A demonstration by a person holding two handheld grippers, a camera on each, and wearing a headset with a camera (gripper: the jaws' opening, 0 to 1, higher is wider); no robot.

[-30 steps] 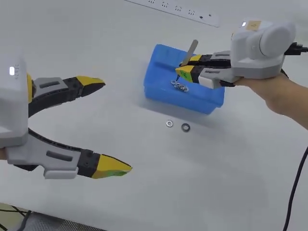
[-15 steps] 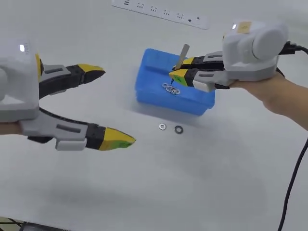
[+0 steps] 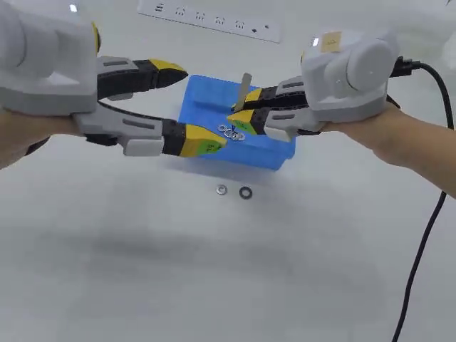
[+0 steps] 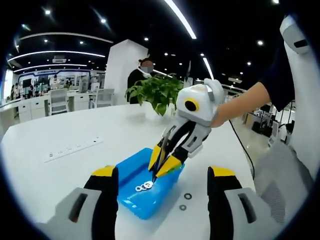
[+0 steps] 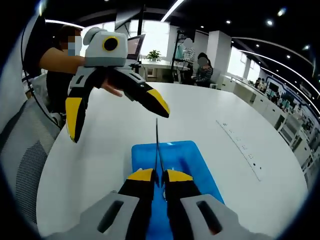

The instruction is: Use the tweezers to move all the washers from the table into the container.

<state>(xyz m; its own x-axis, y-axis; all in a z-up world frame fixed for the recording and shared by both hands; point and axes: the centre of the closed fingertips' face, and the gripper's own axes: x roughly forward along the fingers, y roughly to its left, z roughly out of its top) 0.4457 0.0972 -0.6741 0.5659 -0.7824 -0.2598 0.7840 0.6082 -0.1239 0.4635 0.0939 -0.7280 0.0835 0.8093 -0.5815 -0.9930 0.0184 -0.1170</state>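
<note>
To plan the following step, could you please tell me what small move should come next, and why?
Probably lift the right tongs, shut on the tweezers, off the blue container and bring them toward the two washers on the table in front of it; several washers already lie inside.

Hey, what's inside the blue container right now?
A few washers clustered together, with the tweezers' tip at them. The right gripper covers part of the container, so more could be hidden.

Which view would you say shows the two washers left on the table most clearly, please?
The head view: both washers lie unobstructed on the table beside the container. The left gripper view shows them smaller, near the container. The right gripper view faces the container and tweezers.
</note>
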